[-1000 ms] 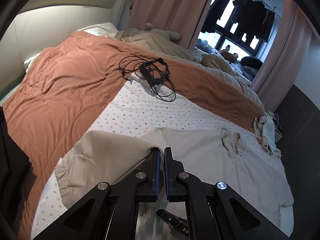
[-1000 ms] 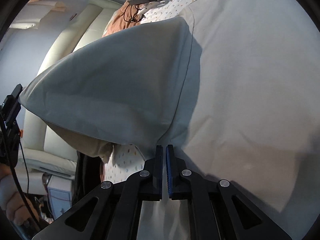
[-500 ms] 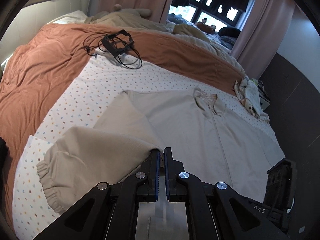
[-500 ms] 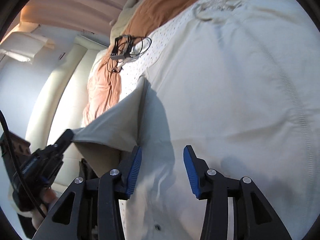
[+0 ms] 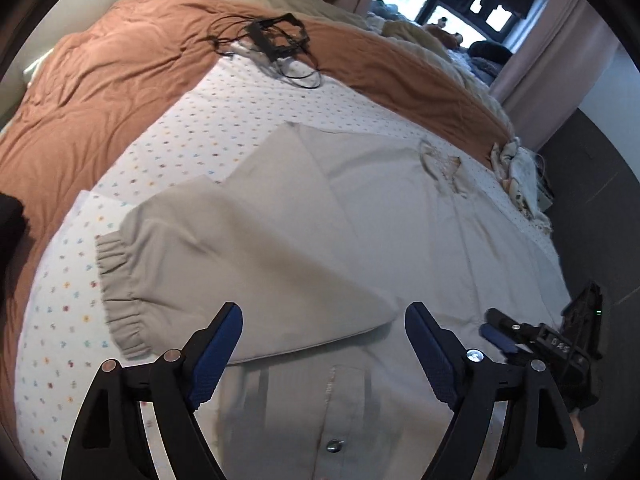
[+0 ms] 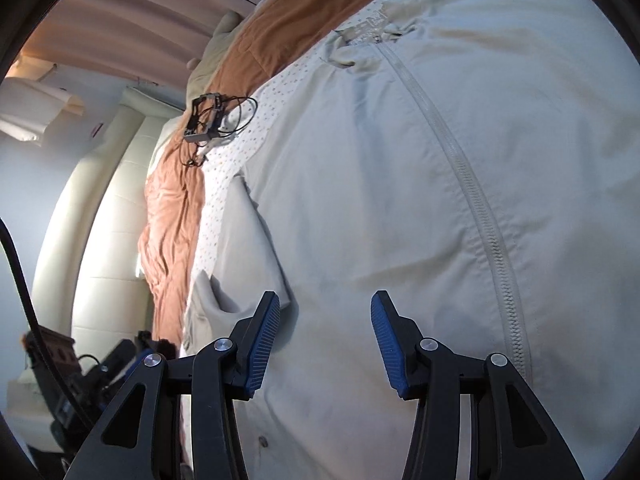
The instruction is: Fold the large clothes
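Opening, both the left gripper (image 5: 323,336) and right gripper (image 6: 325,322) hover empty; only left view shows jacket's (image 5: 400,216) cuff (image 5: 116,300).

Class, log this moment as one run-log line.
left gripper: opening, empty | right gripper: opening, empty | sleeve: folded across jacket | jacket: flat on bed

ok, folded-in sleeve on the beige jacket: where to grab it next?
At the elastic cuff of the sleeve, coming from the bed's near edge: gathered and thick, it lies free on the dotted sheet. Left gripper, jaws opening, is nearest.
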Demonstrator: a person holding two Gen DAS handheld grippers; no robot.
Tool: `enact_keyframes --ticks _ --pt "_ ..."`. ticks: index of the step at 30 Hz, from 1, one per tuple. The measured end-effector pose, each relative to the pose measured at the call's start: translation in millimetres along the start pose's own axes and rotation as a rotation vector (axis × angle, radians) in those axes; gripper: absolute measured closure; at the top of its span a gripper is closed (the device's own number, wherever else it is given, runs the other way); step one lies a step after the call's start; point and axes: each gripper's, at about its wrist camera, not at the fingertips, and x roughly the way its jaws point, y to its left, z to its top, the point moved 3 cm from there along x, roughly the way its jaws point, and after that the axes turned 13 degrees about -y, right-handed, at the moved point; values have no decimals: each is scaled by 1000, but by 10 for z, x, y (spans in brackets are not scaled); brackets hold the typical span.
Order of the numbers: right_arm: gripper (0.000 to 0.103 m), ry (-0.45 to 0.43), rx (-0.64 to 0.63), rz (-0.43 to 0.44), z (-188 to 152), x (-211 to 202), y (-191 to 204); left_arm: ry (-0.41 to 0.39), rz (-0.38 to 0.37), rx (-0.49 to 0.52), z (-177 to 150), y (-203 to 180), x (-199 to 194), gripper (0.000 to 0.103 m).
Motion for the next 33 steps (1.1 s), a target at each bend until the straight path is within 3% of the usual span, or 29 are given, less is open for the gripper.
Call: enact_keyframes --ticks 7,9,16,18,19,20,22,25,26,33 --pt "54 20 -7 13 -45 10 25 4 200 -92 -107 642 46 19" --pt "54 23 -1 8 -41 8 10 14 261 -99 -159 788 113 27" --pt "54 34 25 10 -37 -36 -27 105 391 -144 -408 1244 521 30" --pt "54 51 17 14 -49 -16 -12 78 404 -170 -421 1299 554 31" --pt "54 57 14 13 -53 -7 -10 63 420 -157 -404 1284 550 34" --pt "54 60 10 12 -59 -2 -3 64 433 -128 -387 1247 561 52" --pt "54 66 -10 12 -68 6 25 61 467 -64 -355 1166 555 66" --pt "54 66 -46 11 -69 3 64 25 435 -66 -229 1104 425 78" --pt "54 64 -59 5 -64 -3 70 9 418 -66 -162 1086 377 95" --pt "54 22 -87 -59 21 -82 -36 -138 318 32 402 505 -205 97"
